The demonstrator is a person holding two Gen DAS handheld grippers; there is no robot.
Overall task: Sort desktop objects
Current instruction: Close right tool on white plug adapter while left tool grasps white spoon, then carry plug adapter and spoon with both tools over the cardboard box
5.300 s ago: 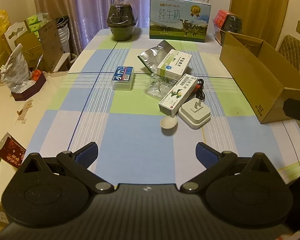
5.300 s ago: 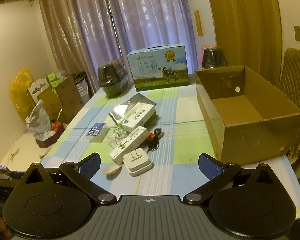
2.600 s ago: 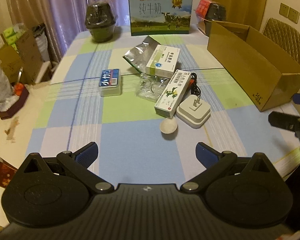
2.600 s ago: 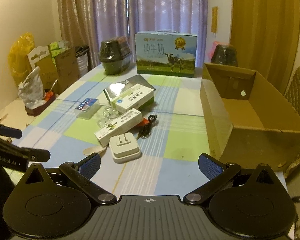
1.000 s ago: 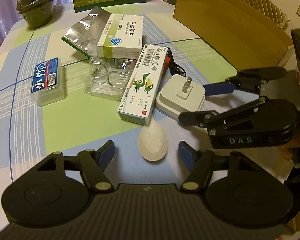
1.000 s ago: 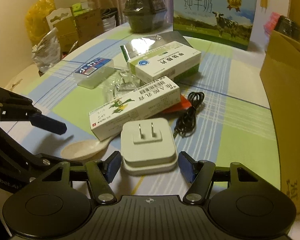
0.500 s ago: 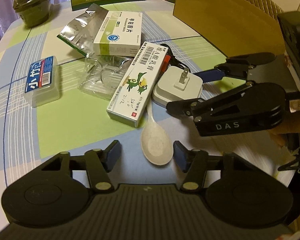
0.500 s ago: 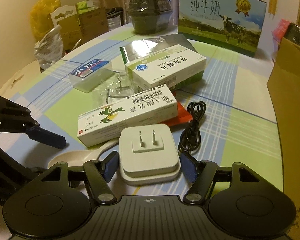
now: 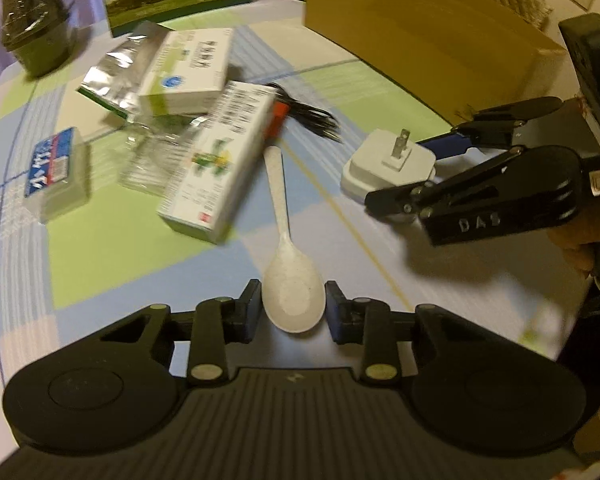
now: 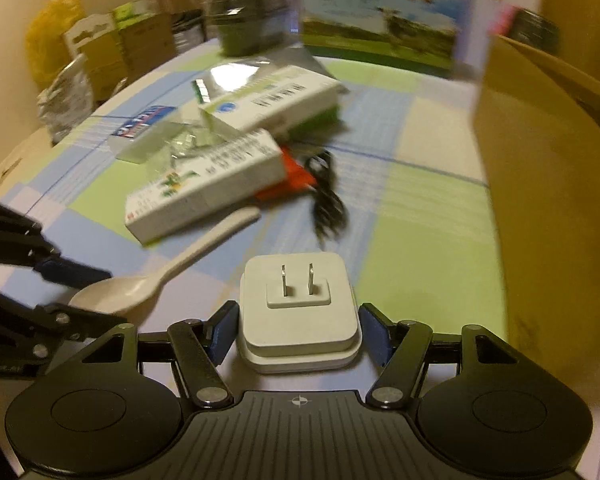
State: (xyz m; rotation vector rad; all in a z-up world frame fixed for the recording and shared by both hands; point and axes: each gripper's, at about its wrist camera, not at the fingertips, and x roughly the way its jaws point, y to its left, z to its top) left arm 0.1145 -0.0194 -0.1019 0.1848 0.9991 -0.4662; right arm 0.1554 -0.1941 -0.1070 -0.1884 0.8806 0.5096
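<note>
On the checked worktop (image 9: 100, 248), the bowl of the white spoon (image 9: 293, 304) is clamped by the left gripper (image 9: 293, 312) fingers just right of the long medicine box (image 9: 216, 168), while the white plug adapter (image 10: 298, 312), farther right, is gripped by the right gripper (image 10: 298, 330) fingers.

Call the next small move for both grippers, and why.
Probably lift both straight up. The left gripper is shut on the spoon bowl, and the right gripper brackets the white plug adapter, apparently gripping it. Both items seem near the tablecloth, and the cardboard box stands to the right.
</note>
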